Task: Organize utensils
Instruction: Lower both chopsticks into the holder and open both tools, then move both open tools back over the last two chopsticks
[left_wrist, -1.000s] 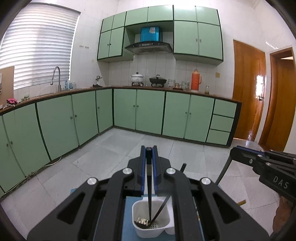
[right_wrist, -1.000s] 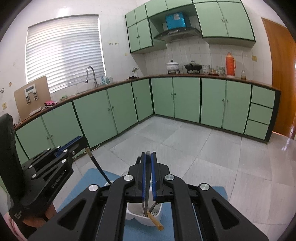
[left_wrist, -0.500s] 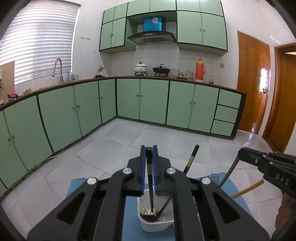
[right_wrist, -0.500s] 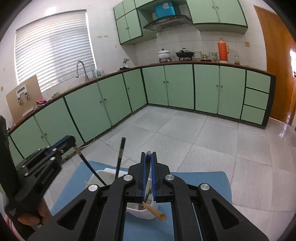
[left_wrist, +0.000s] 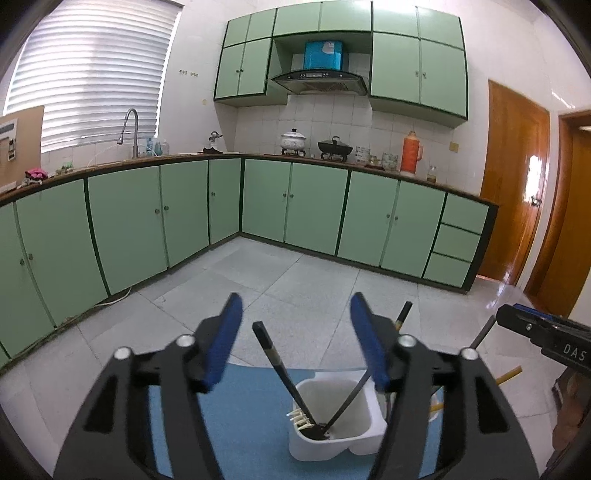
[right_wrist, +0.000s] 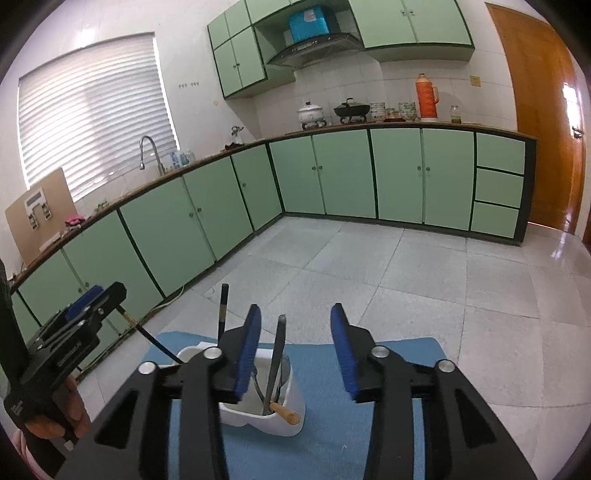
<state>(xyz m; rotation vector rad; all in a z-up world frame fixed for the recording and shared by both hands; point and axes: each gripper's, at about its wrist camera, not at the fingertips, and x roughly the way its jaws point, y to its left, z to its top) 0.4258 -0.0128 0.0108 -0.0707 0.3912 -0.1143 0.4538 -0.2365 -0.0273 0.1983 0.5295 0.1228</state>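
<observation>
A white utensil holder (left_wrist: 332, 446) stands on a blue mat (left_wrist: 251, 406). My left gripper (left_wrist: 295, 301) hangs just above it and its jaws are opening. A black-handled utensil (left_wrist: 275, 360) leans free between them, touched by neither pad, its head down in the holder. In the right wrist view, my right gripper (right_wrist: 295, 310) is over the same holder (right_wrist: 258, 421) and its jaws are opening too. A grey metal utensil (right_wrist: 279, 347) stands loose between them. A second black handle (right_wrist: 223, 310) and a wooden handle (right_wrist: 285, 413) also sit in the holder.
The mat (right_wrist: 388, 369) covers a small table with tiled floor beyond. Green cabinets line the far walls. Each gripper shows in the other's view: the right one (left_wrist: 546, 334) at the right edge, the left one (right_wrist: 74, 332) at the left, held by a hand.
Both grippers were shut on a utensil handle and have opened. The black-handled utensil now leans left, free in the holder, and the grey one stands loose. Both hands sank slightly toward the holder.
</observation>
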